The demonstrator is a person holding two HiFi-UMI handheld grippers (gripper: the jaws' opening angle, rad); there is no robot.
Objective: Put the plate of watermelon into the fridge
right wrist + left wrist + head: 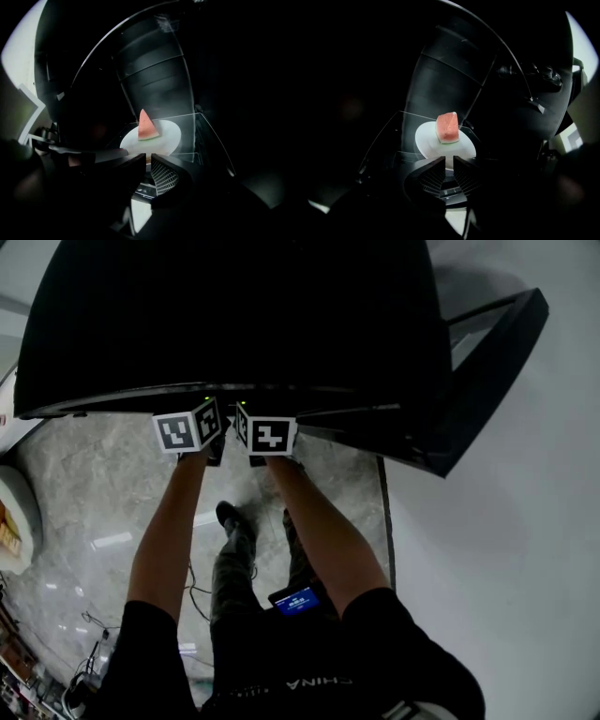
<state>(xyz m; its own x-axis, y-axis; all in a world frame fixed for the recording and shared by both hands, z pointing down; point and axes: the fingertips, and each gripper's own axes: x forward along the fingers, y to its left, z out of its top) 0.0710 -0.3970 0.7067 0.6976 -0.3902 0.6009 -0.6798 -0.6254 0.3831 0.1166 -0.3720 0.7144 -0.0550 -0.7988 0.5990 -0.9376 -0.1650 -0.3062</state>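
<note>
White plate [425,140] with 1 watermelon wedge [447,126] sits on the glass shelf [391,140] inside the fridge [234,324]. My left gripper's [446,161] fingers stand slightly apart, empty; the right gripper's [149,159] are almost together, also empty. Both hover just beside the rim, so I judge a stray nudge could slide the plate or topple the wedge.

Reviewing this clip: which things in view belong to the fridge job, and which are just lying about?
Belongs to the job: plate, watermelon piece on it, glass shelf under it, fridge, its open door, left gripper, right gripper.
Just lying about: floor cables, blue-screened device at the person's waist, white rounded object at the head view's left edge.
</note>
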